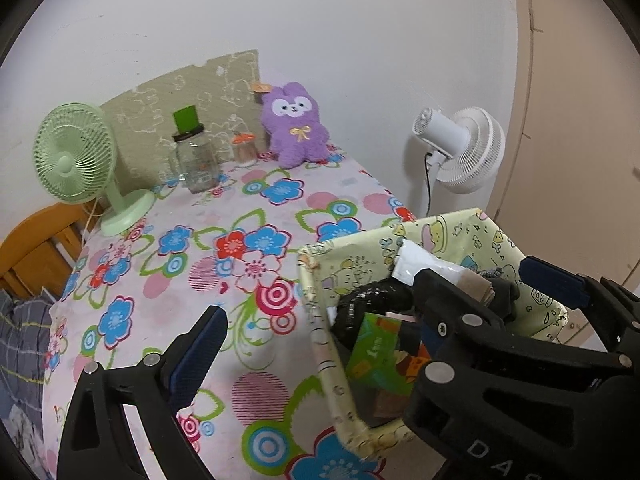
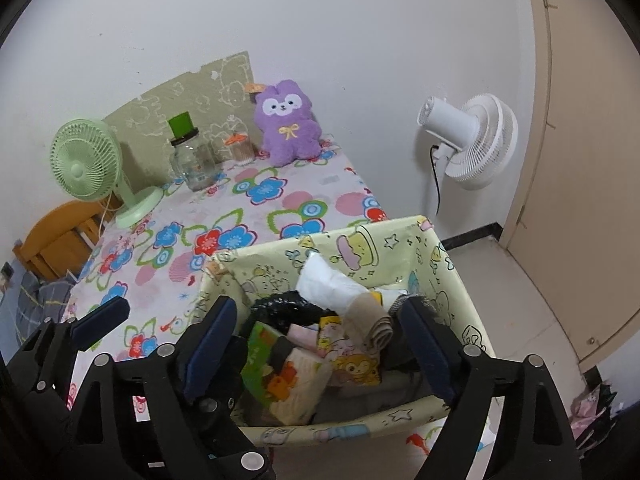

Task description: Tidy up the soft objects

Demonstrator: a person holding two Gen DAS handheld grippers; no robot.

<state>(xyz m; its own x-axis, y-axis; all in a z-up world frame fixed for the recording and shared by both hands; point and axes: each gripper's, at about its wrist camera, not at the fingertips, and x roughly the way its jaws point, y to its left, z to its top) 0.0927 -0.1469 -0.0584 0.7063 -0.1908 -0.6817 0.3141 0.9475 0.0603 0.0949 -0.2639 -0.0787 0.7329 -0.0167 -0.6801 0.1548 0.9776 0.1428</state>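
Left wrist view: the left gripper (image 1: 376,328) stands wide open with nothing between its pads, one finger over the flowered worktop (image 1: 240,280), the other beyond the far side of the yellow fabric storage box (image 1: 332,368). The right gripper (image 1: 472,300) reaches into that box, over a black item (image 1: 376,296) and a green packet (image 1: 380,356). A purple plush toy (image 1: 294,124) sits upright against the wall at the far end, apart from the box, near a glass jar (image 1: 196,160) and a green desk fan (image 1: 76,152).

Right wrist view: the right gripper (image 2: 320,340) is spread wide above the box contents, gripping nothing. A white packet (image 2: 328,280), beige folded cloth (image 2: 372,320) and cartoon-printed packet (image 2: 352,360) lie inside. A white floor fan (image 2: 472,140) stands beyond the worktop.
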